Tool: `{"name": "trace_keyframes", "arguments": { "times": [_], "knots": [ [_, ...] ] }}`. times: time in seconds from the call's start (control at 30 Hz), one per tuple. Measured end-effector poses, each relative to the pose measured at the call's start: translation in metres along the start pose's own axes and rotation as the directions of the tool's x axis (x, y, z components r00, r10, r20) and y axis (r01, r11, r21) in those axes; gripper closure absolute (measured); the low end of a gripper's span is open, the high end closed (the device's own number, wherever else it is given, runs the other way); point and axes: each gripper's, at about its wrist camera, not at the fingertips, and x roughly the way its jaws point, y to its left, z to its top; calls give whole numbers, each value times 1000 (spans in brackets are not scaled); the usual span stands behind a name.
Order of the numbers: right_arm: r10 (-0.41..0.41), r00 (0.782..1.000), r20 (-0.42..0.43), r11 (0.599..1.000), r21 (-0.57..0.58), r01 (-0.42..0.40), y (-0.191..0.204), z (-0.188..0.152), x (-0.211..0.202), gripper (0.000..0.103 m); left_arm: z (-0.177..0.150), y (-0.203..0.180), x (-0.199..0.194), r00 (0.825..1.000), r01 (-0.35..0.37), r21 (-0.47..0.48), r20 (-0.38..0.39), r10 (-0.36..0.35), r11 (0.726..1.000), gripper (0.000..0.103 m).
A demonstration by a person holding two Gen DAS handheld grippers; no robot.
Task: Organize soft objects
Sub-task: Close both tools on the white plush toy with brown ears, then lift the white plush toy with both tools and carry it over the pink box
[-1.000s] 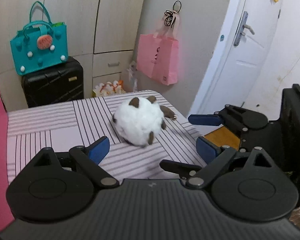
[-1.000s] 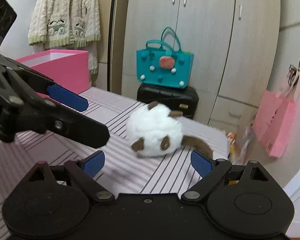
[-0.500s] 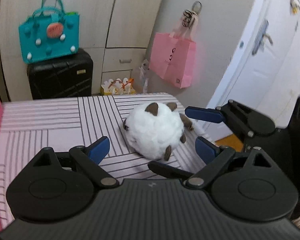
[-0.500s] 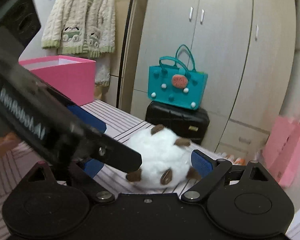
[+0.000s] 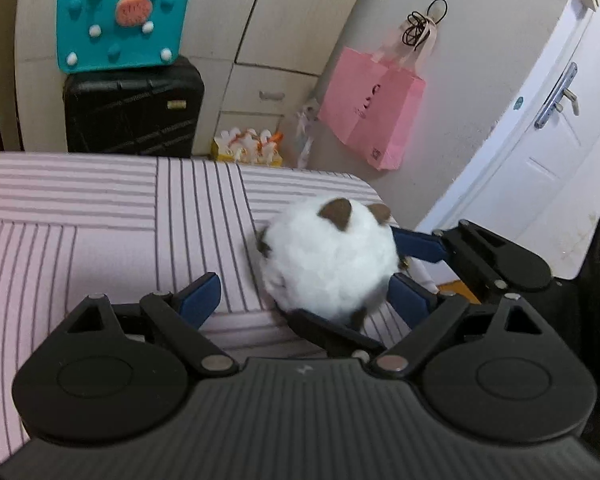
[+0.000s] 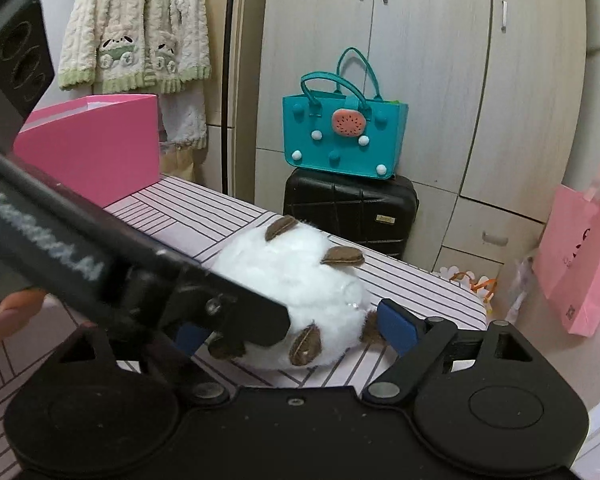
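Here, a round white plush [image 5: 328, 256] with brown patches sits on a striped table [image 5: 100, 216], near its edge at three o'clock in the left view. Both grippers flank it, jaws wide; the right gripper [image 6: 296, 326] has just been narrowing around it, and whether its pads press is unclear. The left gripper [image 5: 306, 294] has the plush against its right finger. Centre the plush, squeeze gently, then lift toward the pink box [image 6: 96, 144] at ten o'clock.

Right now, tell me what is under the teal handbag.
The teal handbag sits on a black suitcase standing by the wardrobe. The suitcase's foot is hidden behind the striped table.
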Motion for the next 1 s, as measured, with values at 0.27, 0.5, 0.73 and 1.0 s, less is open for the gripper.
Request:
{"name": "trace_keyframes", "arguments": {
  "times": [0.27, 0.5, 0.73, 1.0],
  "knots": [
    [20, 1000, 7, 999, -28, -20, 10, -1, -4, 25, -4, -5, -4, 998, -5, 73, 60, 1, 997, 23],
    [22, 1000, -1, 1000, -9, -22, 13, -1, -8, 26, -5, -7, -4, 999, 32, 86, 28, -35, 996, 39],
    [37, 999, -37, 999, 40, -36, 25, 1, -17, 27, -7, -11, -15, 1000, 15, 73, -22, -14, 997, 42],
    [136, 988, -79, 972, 203, -118, 38, 2, -32, 26, -15, -2, -43, 996, 22, 33, -92, -19, 999, 42]
  ]
}}
